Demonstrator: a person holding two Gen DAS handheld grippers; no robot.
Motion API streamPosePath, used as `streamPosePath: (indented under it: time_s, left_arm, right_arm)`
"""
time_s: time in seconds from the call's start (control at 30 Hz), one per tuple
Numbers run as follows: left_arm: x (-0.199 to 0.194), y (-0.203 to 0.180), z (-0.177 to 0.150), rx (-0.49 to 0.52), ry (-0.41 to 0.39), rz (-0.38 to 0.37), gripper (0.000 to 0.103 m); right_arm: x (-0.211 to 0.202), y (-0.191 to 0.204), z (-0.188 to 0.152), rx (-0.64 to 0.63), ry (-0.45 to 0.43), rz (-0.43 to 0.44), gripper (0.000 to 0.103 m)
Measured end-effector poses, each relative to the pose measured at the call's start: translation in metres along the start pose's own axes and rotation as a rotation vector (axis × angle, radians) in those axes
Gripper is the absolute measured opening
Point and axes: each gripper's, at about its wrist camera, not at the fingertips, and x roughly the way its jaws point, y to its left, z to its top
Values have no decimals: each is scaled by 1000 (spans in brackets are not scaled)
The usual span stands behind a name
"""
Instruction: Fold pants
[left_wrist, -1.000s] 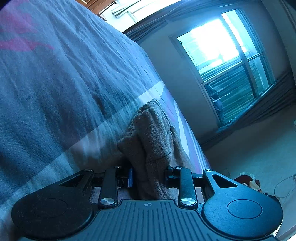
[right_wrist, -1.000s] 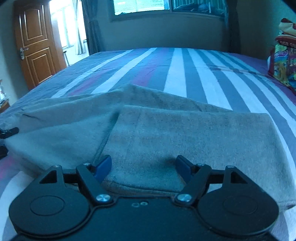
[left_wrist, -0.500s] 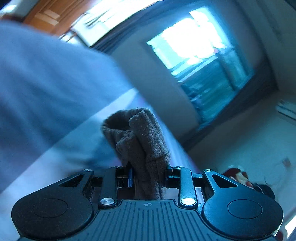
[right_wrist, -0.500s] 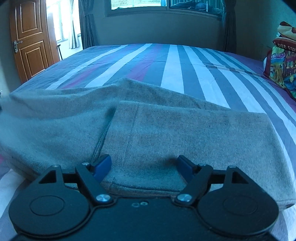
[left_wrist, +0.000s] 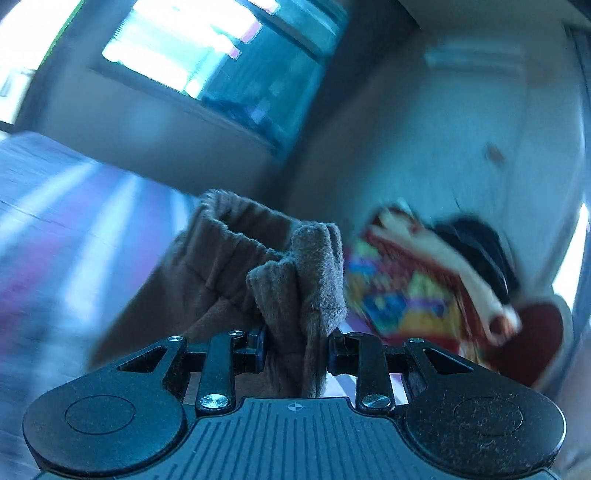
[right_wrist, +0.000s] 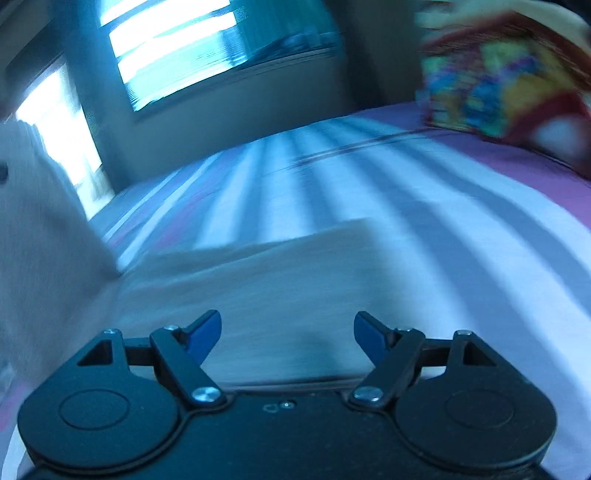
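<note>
Left wrist: since a second ago the bunched waistband of the pants has been lifted off the striped bed, pinched by the nearly closed left gripper; soft, limp, light fleece, best held at the gathered hem.

Right wrist: the right gripper is spread wide and empty over the folded part at 12 o'clock, with bare bed beyond and a colourful bundle at 2 o'clock.

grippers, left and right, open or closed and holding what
left hand-held gripper: closed on the bunched pants
right hand-held gripper: open, holding nothing, above the pants

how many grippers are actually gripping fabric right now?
1. The left gripper is clamped on a bunched edge of the pants. The right gripper is open above the fabric on the bed.
</note>
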Motion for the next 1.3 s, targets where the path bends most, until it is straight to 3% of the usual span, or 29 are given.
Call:
streamPosePath:
  time_s: [0.13,0.27,0.33,0.37,0.43,0.47,0.57,0.63,0.73,0.8,0.83,0.9,1.1,1.23,1.3]
  left_arm:
    - [70,-41,-45,46,164,-35,29]
    - [113,-72,-94,106,297,-48,29]
    - [124,-85,-119,127,359,-42,42]
    - [125,-91,-125,139,372,-51,60]
    - [116,-105,-125,166,326,-77,62]
    - [106,-107,-122,180,298,-52,62]
    - [61,-101,-107,178,196,44,62]
    - [16,-83,-100,178,130,147,62]
    - [-47,-55,-108,210,101,288,62]
    - [-81,-36,-120,214,123,367,62]
    - [-93,-26,-128,218,151,398,62]
    - [-101,-19,-142,224,191,428,61]
    - [-94,-2,-157,286,238,451,61]
    - [-73,-3,-151,256,206,443,61]
    - [-70,-6,-150,222,145,417,61]
  right_arm:
    - [-18,-68,7,100,-2,-74,79]
    - [-33,-111,7,152,-12,-120,79]
    - [-39,-125,5,168,-11,-126,79]
    - [-41,-131,5,172,-13,-130,79]
    - [-45,-138,1,190,-18,-135,79]
    - [-47,-142,1,201,-24,-134,79]
    - [-54,-145,2,224,-37,-117,79]
    - [-57,-145,5,242,-55,-70,80]
    - [-59,-130,11,242,-72,35,77]
    - [-58,-112,12,208,-78,124,64]
    - [-54,-101,12,182,-65,167,52]
    - [-43,-79,12,135,-31,214,45]
    - [-3,-42,14,71,65,186,45]
    - [-3,-31,18,59,53,171,44]
    - [-8,-26,16,34,30,176,42]
